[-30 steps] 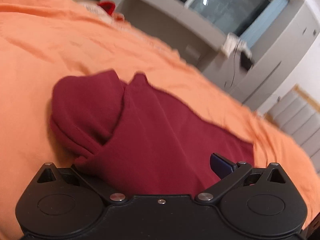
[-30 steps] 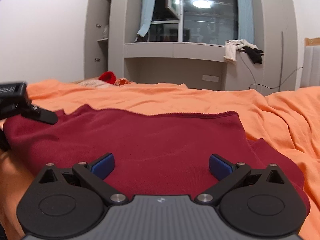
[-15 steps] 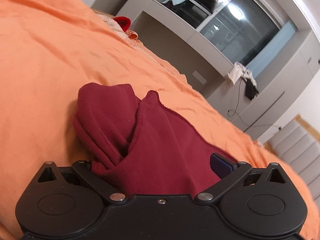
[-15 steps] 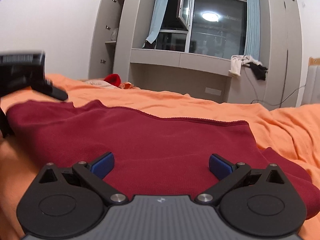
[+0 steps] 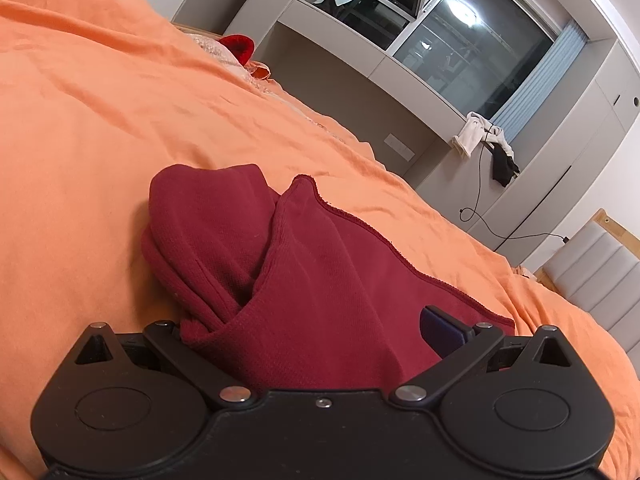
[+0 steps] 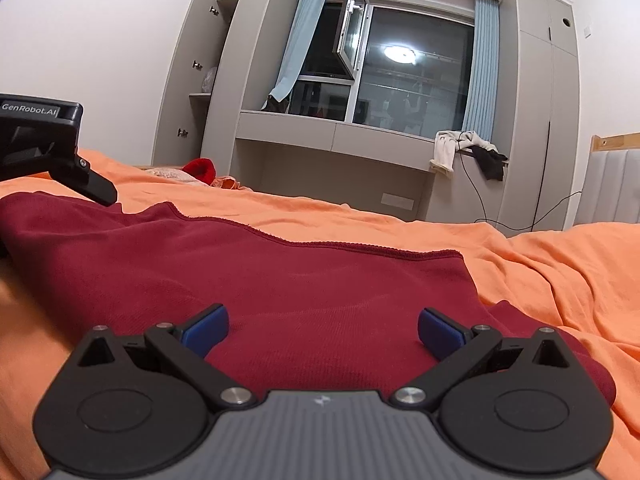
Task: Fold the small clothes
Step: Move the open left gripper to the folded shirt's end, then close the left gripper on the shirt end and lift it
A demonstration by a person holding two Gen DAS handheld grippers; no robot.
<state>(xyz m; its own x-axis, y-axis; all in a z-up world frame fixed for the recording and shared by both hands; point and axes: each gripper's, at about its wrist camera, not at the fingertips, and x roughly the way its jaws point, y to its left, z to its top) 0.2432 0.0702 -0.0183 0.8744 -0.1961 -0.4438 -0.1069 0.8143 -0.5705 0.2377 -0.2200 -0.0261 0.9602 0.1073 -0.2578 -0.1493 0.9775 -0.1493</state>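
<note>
Your left gripper (image 5: pixel 316 328) fingers spread, left one buried under bunched maroon garment (image 5: pixel 304 280), right gripper (image 6: pixel 322 326) fingers spread over it lying flat, left unit visible upper left only in right view.

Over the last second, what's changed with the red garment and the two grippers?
The left gripper has risen, lifting its side of the maroon garment off the orange bedspread and bunching the fabric there. The right gripper stays open, low over the garment's near edge. Nothing was let go.
</note>
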